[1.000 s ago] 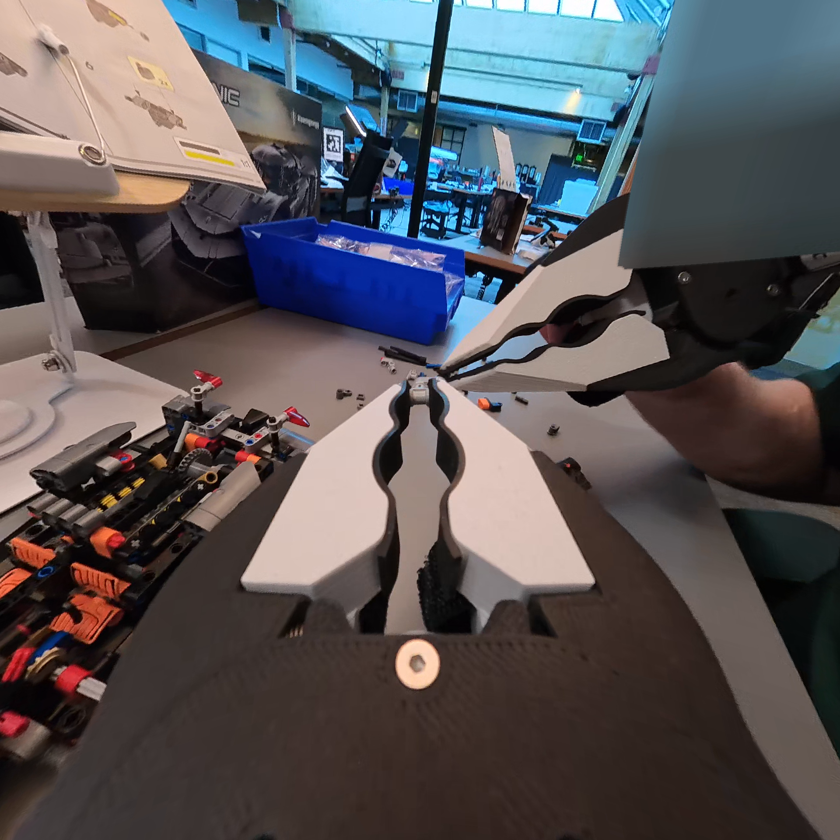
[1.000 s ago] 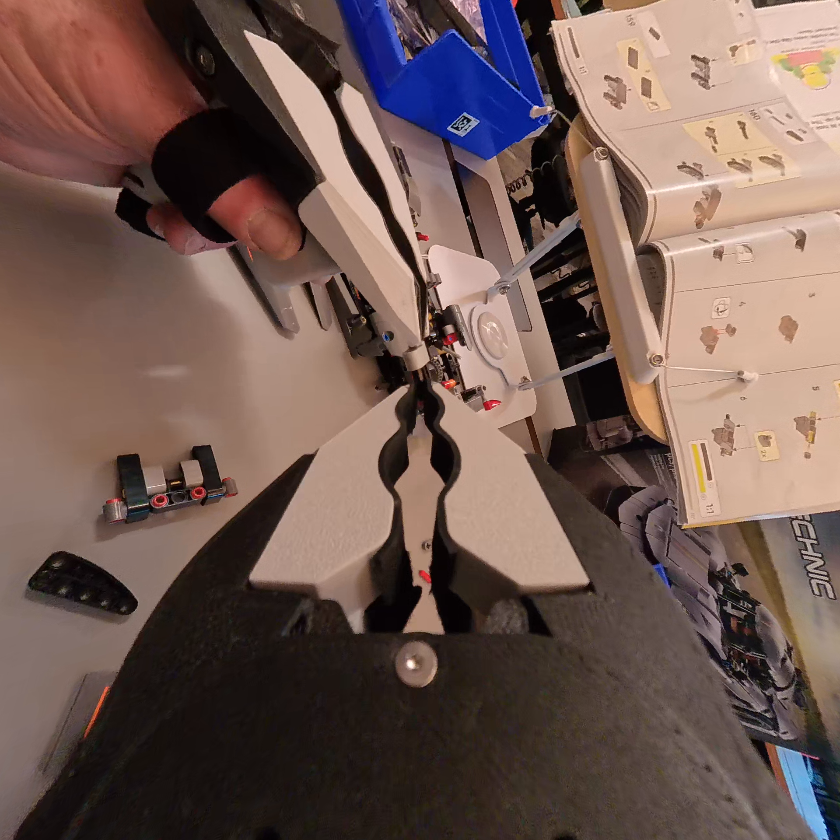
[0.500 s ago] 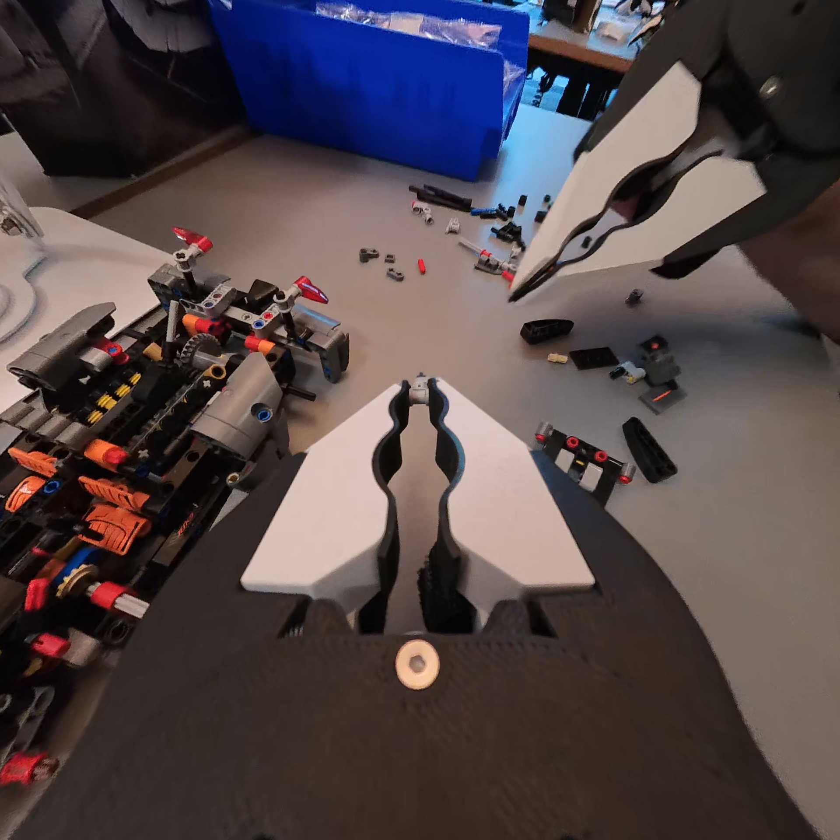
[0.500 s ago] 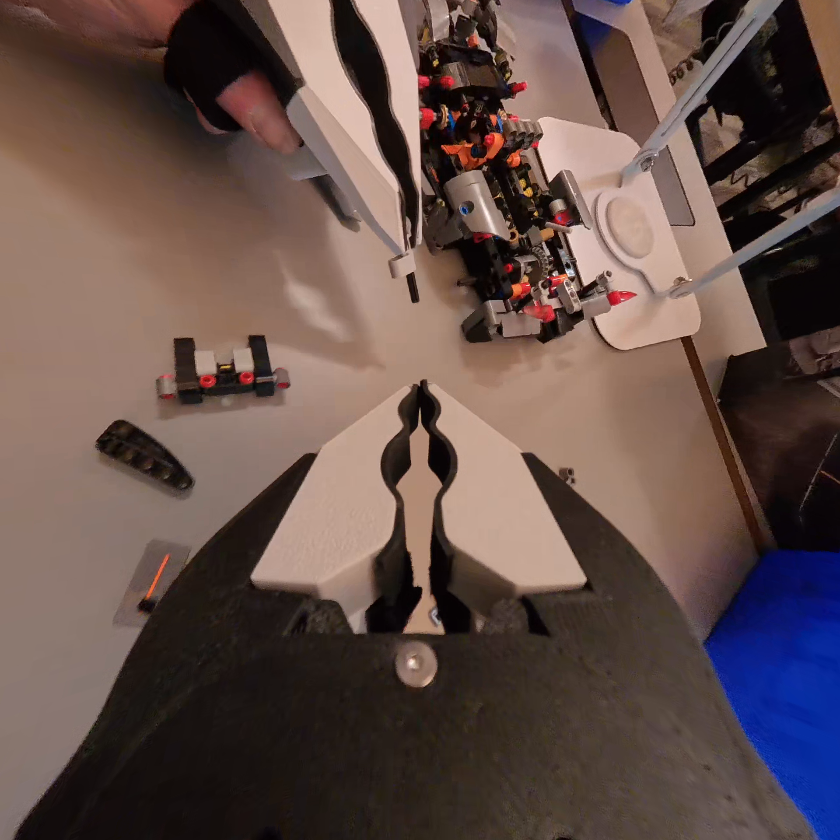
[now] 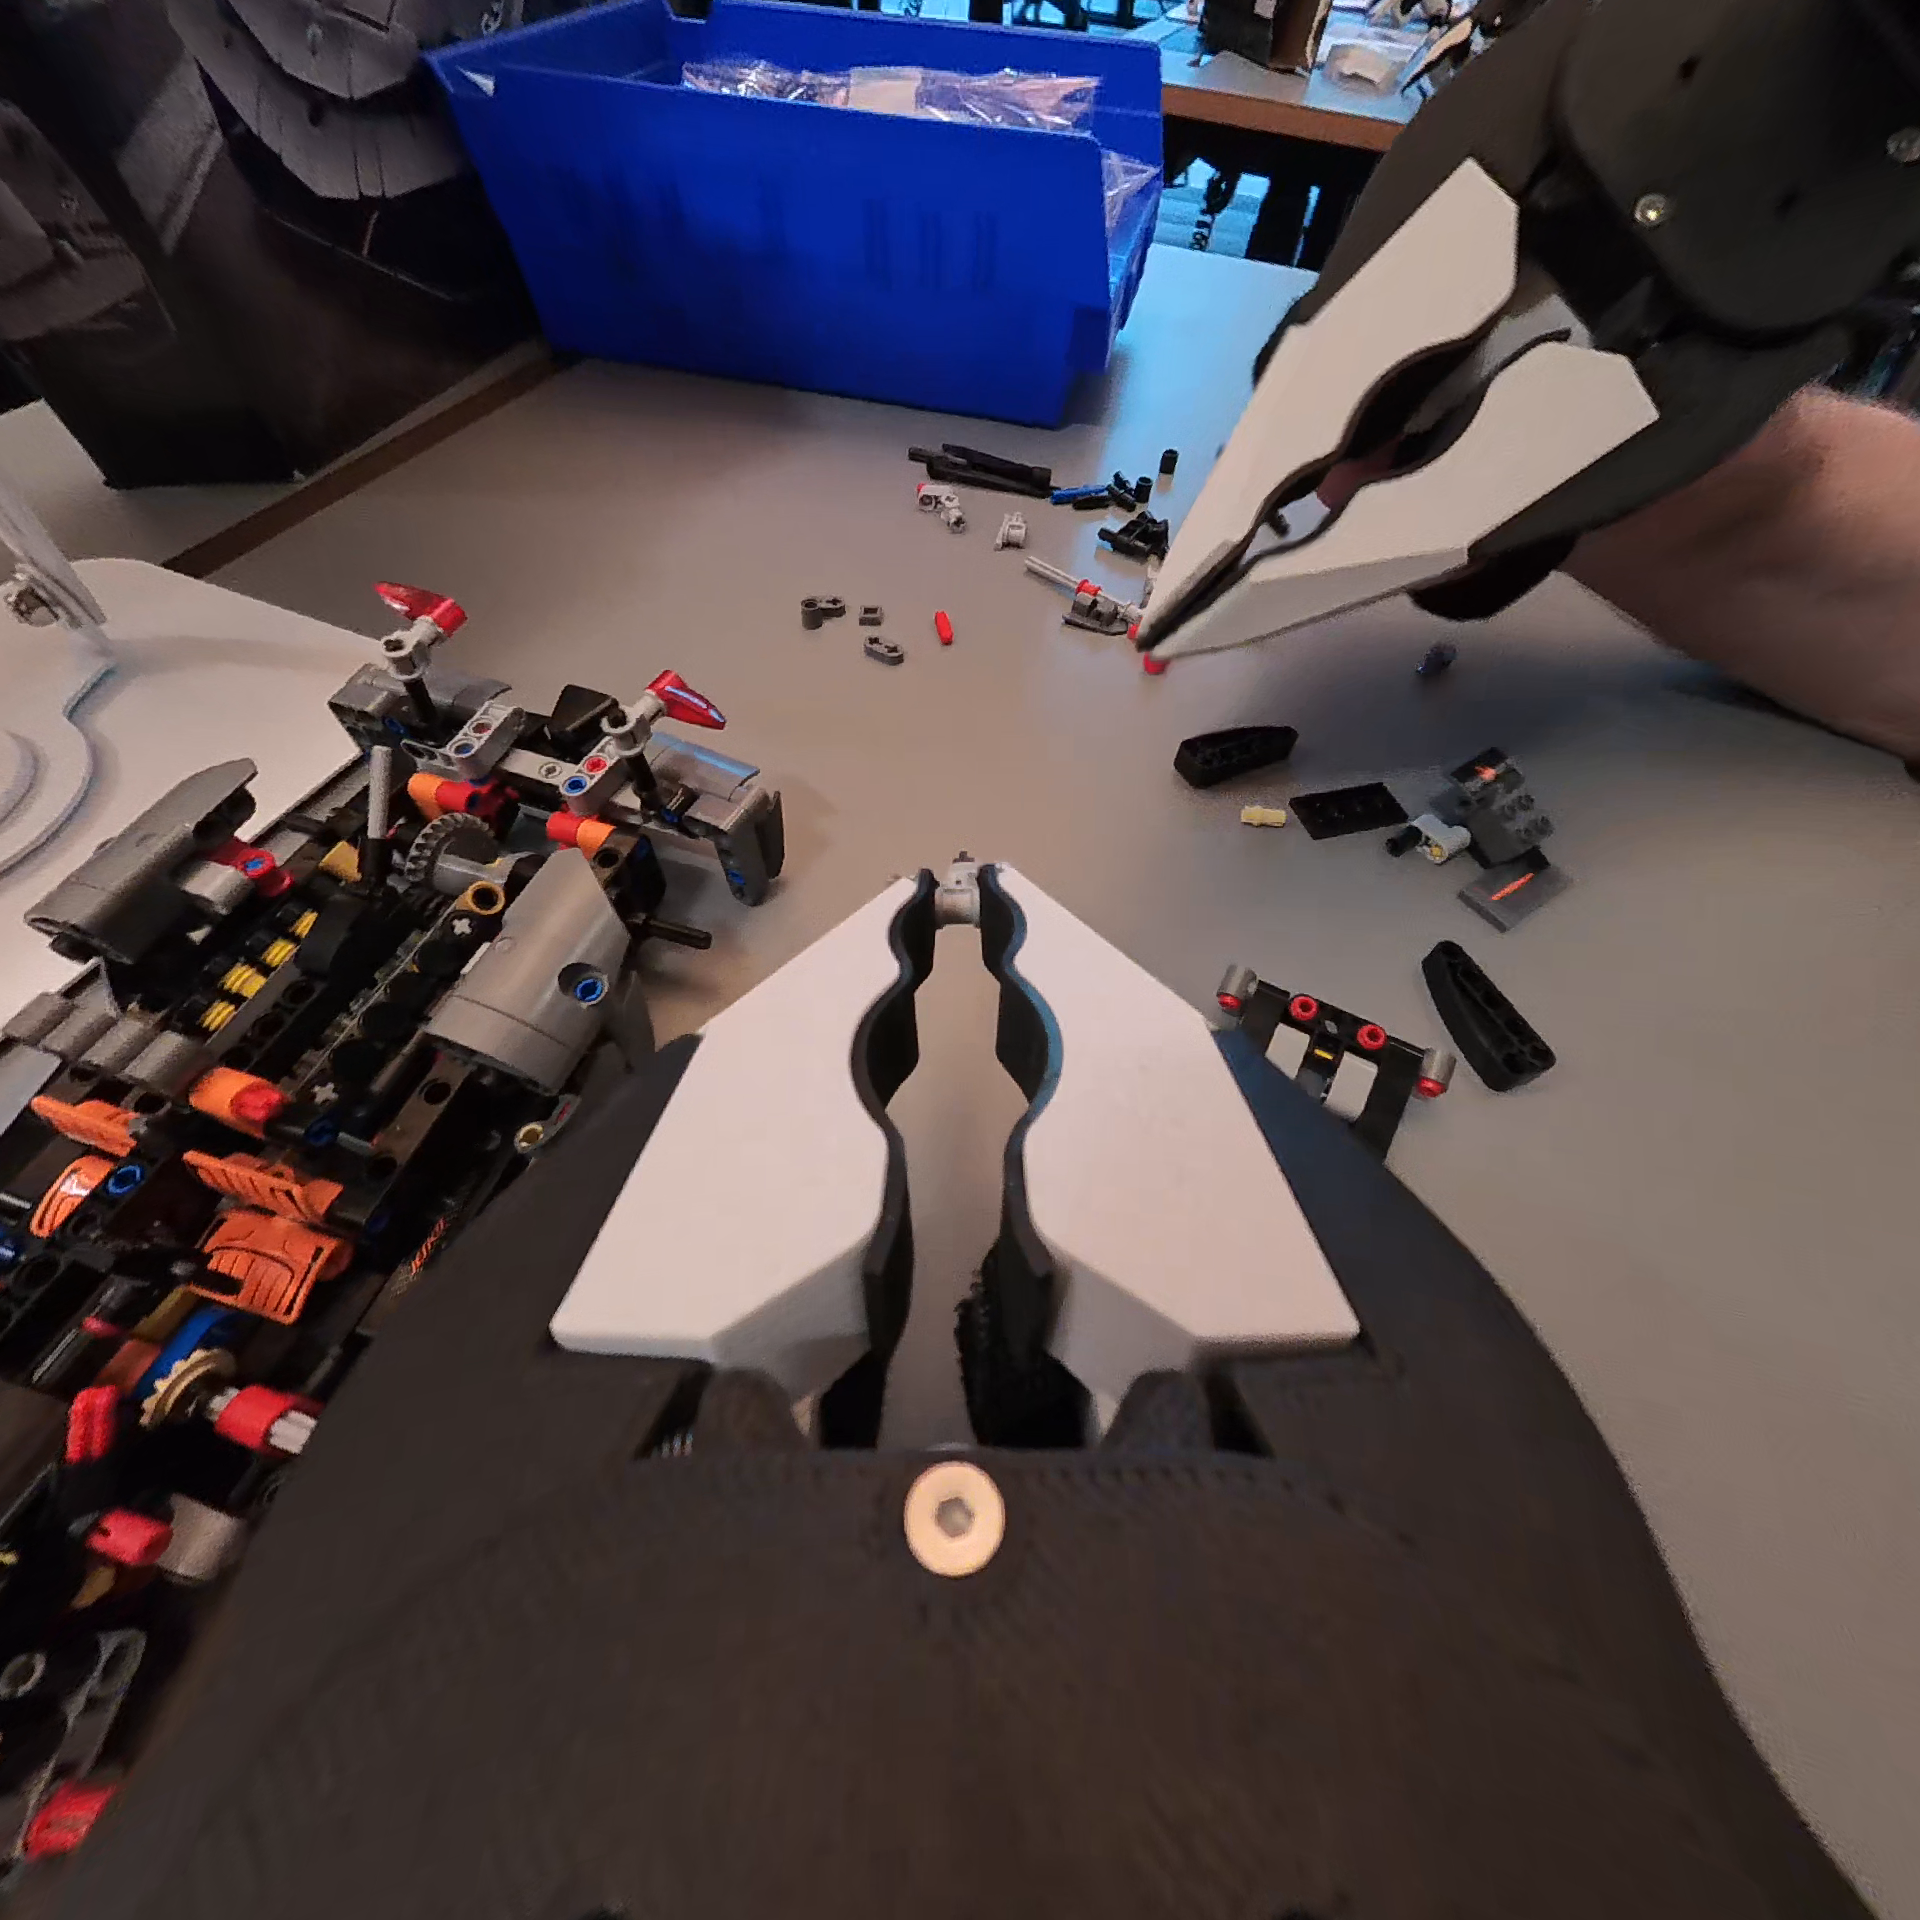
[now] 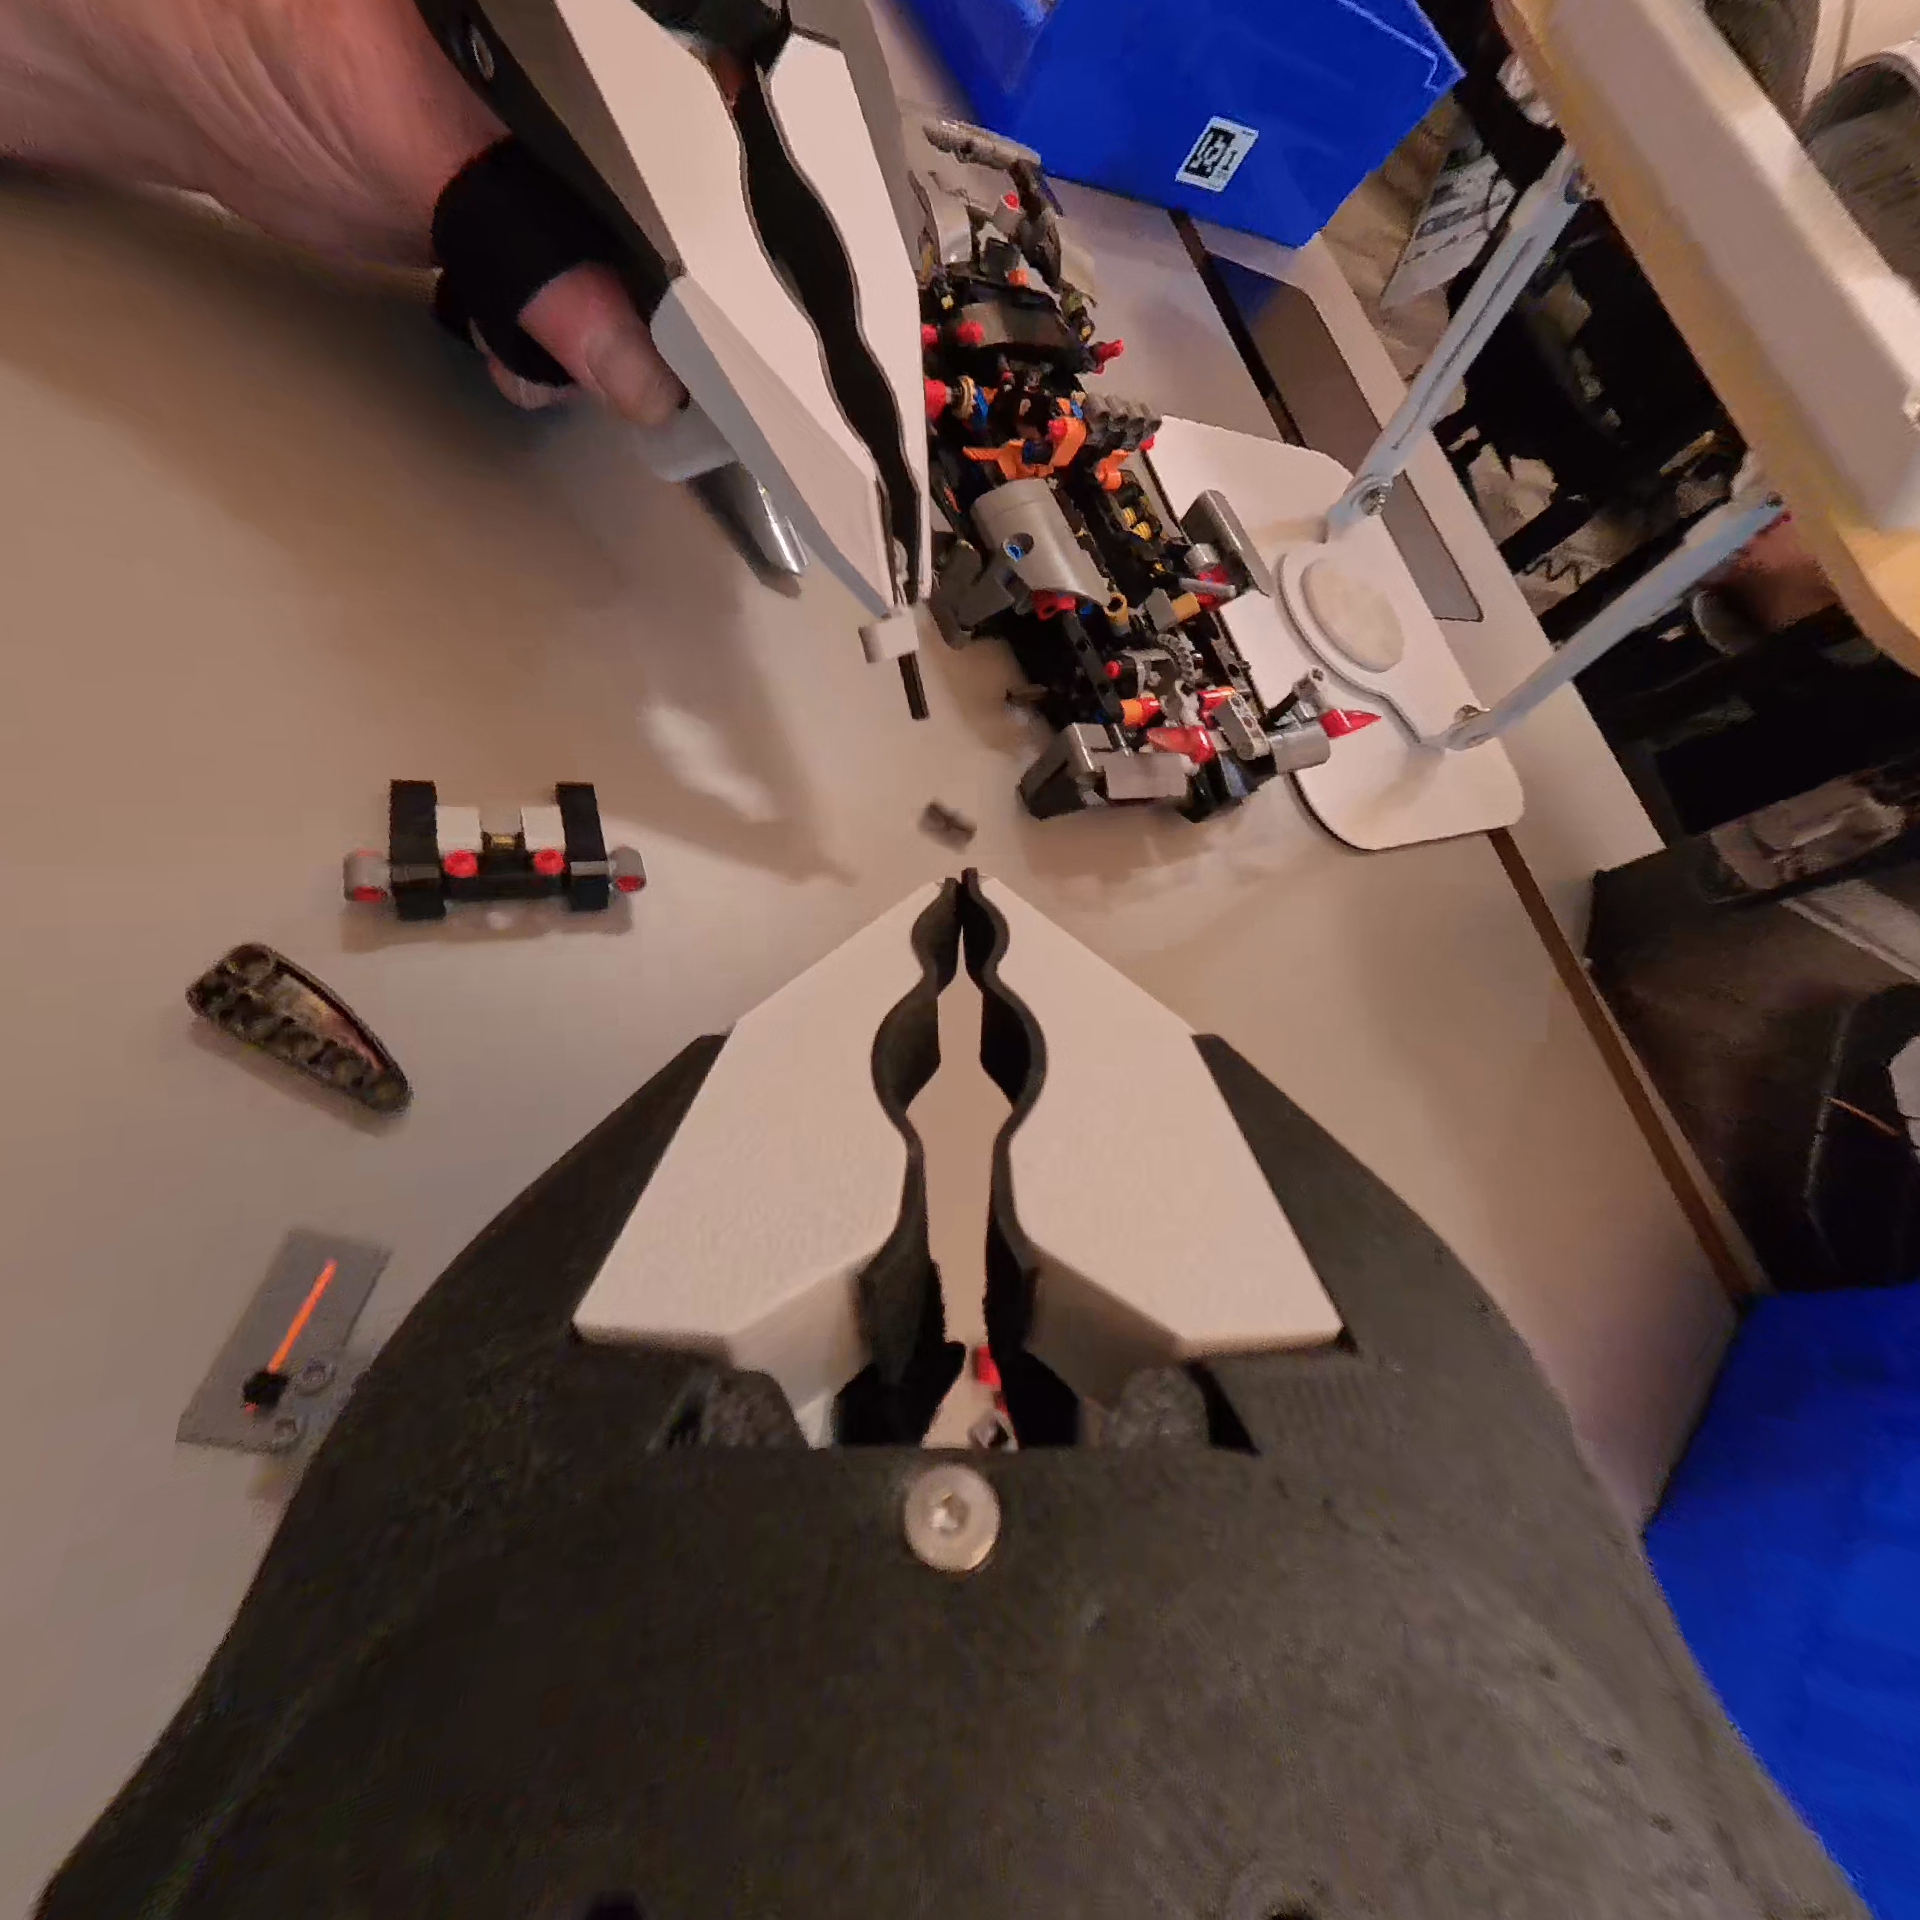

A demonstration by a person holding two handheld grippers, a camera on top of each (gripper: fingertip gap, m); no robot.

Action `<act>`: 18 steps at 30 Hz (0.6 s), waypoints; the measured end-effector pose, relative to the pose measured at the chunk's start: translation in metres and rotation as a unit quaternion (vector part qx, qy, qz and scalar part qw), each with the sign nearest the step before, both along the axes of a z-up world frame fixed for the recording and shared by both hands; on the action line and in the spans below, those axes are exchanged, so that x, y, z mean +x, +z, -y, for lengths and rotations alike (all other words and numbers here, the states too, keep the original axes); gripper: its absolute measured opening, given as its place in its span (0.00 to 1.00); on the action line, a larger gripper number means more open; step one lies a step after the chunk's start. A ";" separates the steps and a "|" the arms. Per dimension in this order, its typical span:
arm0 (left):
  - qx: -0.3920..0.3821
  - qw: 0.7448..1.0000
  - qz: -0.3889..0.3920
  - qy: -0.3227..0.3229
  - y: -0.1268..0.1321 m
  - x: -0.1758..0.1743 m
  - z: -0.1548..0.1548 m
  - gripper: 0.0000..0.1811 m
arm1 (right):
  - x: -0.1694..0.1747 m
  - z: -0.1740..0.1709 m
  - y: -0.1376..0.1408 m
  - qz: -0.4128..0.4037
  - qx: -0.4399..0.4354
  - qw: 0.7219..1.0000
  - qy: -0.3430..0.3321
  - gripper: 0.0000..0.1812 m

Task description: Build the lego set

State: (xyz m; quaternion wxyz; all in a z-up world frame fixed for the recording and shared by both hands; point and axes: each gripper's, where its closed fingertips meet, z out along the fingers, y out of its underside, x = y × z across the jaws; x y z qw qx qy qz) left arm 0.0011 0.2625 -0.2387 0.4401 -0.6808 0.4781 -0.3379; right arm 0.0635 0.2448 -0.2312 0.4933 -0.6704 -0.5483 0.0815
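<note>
My left gripper (image 5: 961,881) is shut on a small light grey connector (image 5: 958,902). In the right wrist view this gripper (image 6: 896,621) shows the connector with a black pin (image 6: 916,688) sticking out of it, held above the table beside the car chassis build (image 5: 364,987) (image 6: 1091,582). My right gripper (image 6: 961,881) is shut with nothing visible between its tips. In the left wrist view it (image 5: 1148,649) hovers over loose parts, and a small red piece (image 5: 1151,665) shows at its tip. A black sub-assembly with red pins (image 5: 1330,1039) (image 6: 494,852) lies on the table.
A blue bin (image 5: 831,208) (image 6: 1195,94) stands at the back. Small loose parts (image 5: 1039,499), a black curved panel (image 5: 1486,1013) (image 6: 296,1023) and a grey tile with an orange stripe (image 5: 1512,888) (image 6: 281,1340) lie around. A white stand base (image 6: 1382,644) sits beside the build. Across from one pair of fingers to the other is roughly 7 cm.
The two grippers, tip to tip in the air a second ago, have drawn apart. Both views have tilted down to the table. The left still holds the grey connector.
</note>
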 end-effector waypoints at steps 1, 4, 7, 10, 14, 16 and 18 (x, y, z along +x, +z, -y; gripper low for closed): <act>0.003 1.000 -0.003 -0.003 -0.001 0.001 0.001 0.03 | 0.004 0.000 0.000 -0.006 -0.004 1.000 -0.003 0.00; 0.008 1.000 -0.004 0.001 0.000 0.000 0.001 0.03 | 0.014 -0.002 0.007 -0.036 -0.015 0.999 -0.013 0.00; 0.005 1.000 -0.002 0.003 0.000 0.000 0.000 0.03 | 0.027 -0.008 0.002 -0.033 -0.049 0.997 -0.040 0.01; 0.007 1.000 -0.016 -0.004 -0.004 0.002 0.002 0.03 | 0.025 -0.004 -0.014 -0.020 -0.110 0.993 -0.034 0.07; 0.013 0.999 -0.047 -0.016 -0.012 0.006 0.007 0.03 | 0.029 -0.004 -0.045 0.073 -0.150 0.986 -0.004 0.09; 0.015 0.998 -0.064 -0.021 -0.017 0.008 0.008 0.03 | 0.029 -0.003 -0.053 0.081 -0.190 0.978 0.020 0.09; 0.017 0.997 -0.077 -0.024 -0.021 0.010 0.009 0.03 | 0.025 0.002 -0.058 0.090 -0.210 0.972 0.050 0.11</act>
